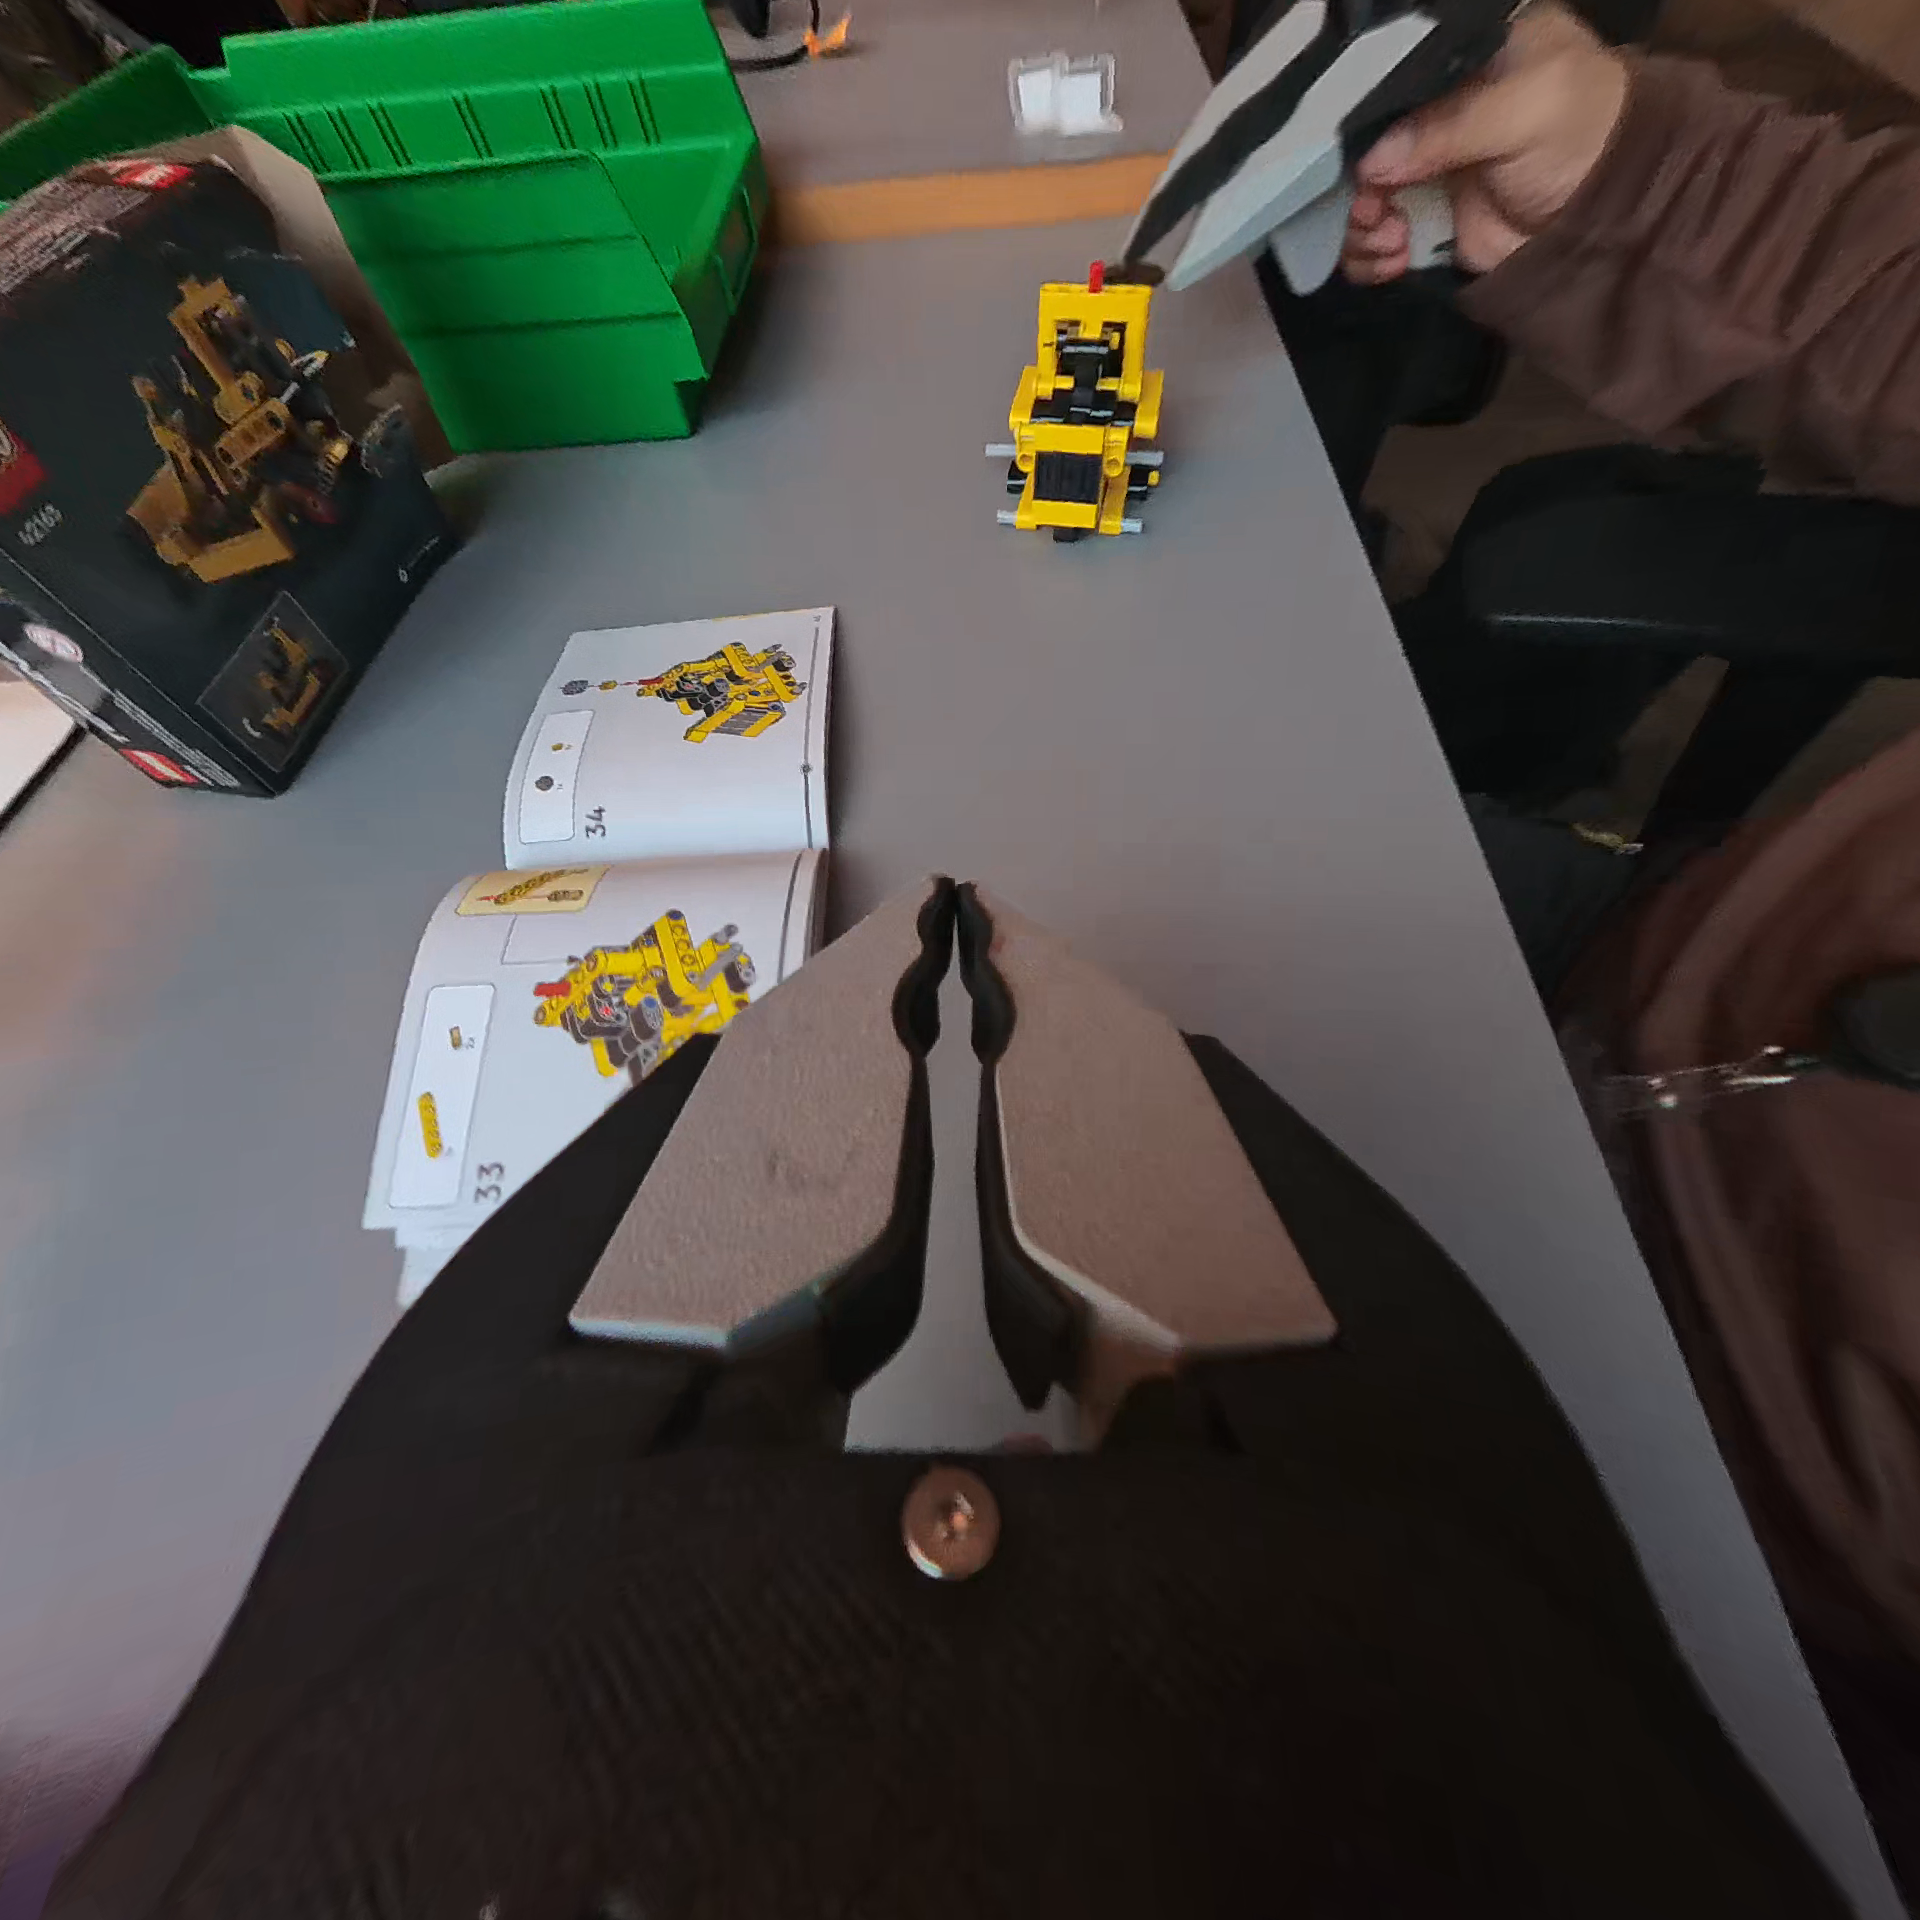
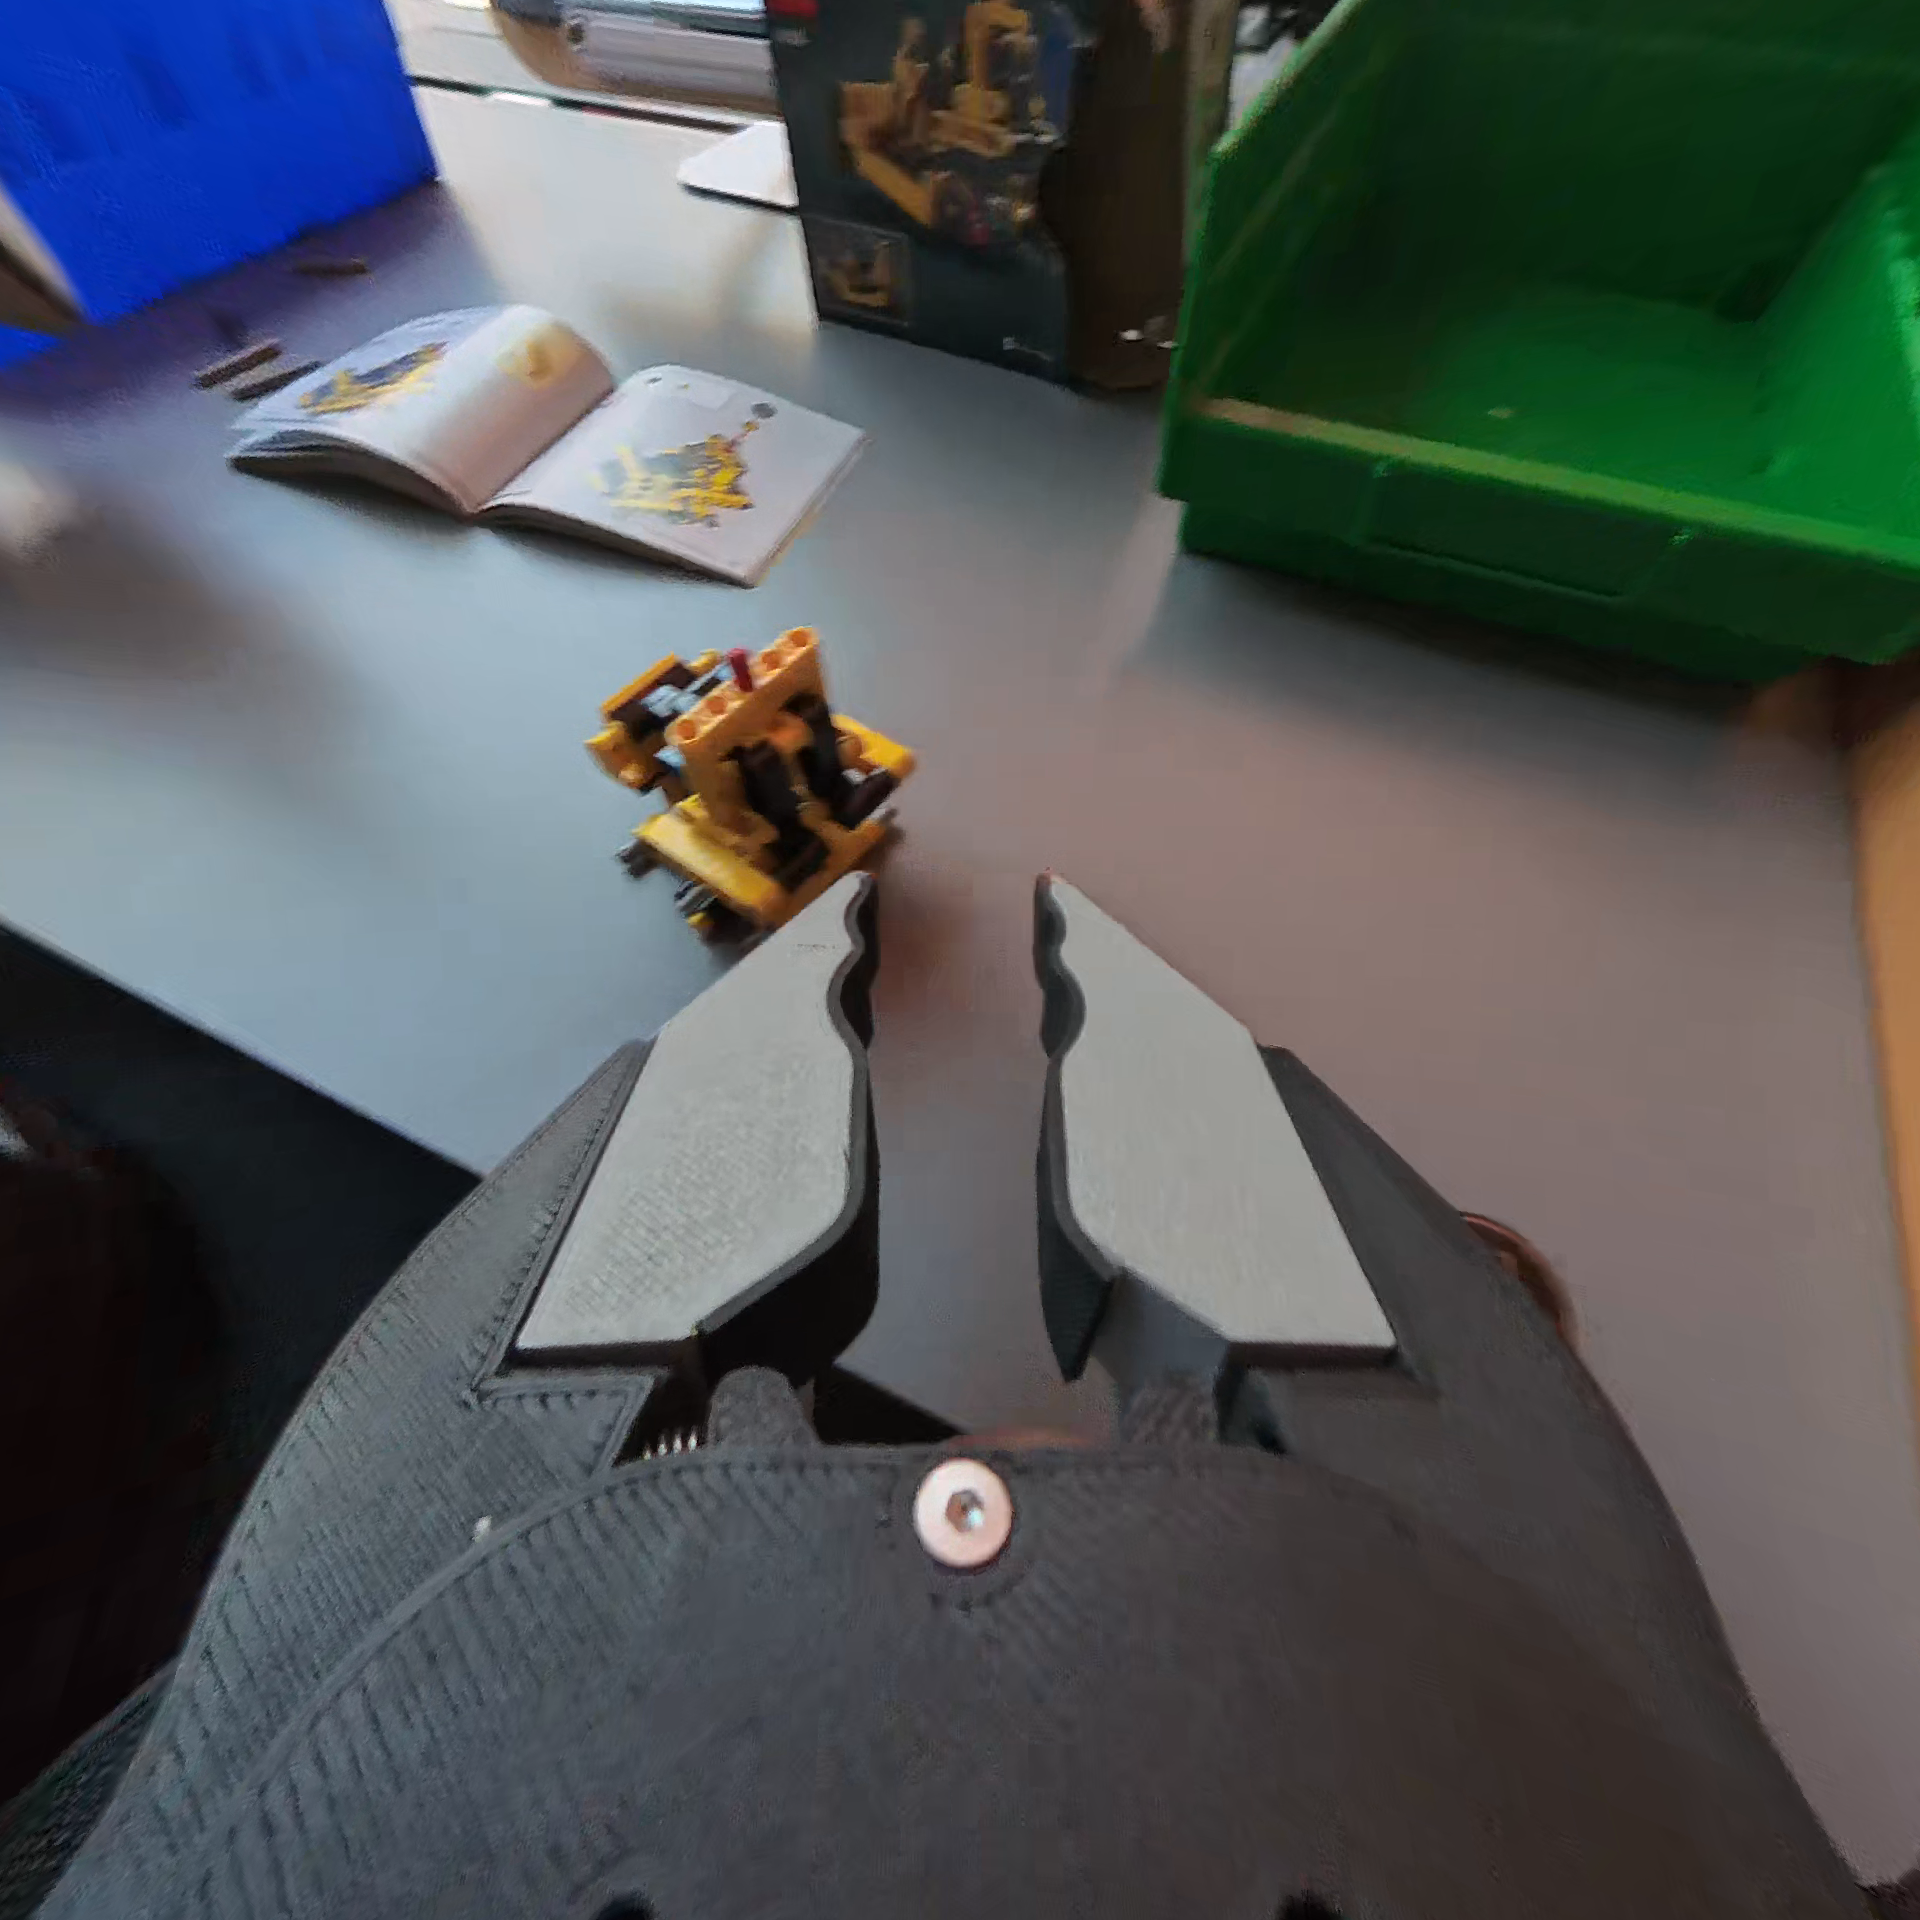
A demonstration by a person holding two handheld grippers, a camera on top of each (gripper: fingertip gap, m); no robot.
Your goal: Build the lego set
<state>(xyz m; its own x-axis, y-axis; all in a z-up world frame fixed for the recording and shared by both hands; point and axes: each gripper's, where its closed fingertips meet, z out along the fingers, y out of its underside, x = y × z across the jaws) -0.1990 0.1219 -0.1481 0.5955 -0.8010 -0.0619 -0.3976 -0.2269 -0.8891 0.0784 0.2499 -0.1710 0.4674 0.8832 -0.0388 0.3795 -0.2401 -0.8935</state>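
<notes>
Grey table [image 1: 1091, 727], model [image 1: 1081, 416] near its edge. Your right gripper [image 2: 954, 894] hangs spread and empty just beside it; left gripper [image 1: 956, 891] pinched closed on nothing, over the booklet [image 1: 665, 748]. Steady the model before pressing parts on. Count: one model, one booklet, one box [image 1: 187, 468], two green bins [image 1: 540, 281].

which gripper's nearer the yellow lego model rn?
Right. The right gripper is open, tips just beside the yellow lego model, not gripping it. The left gripper is shut and empty, well back over the instruction booklet.
</notes>
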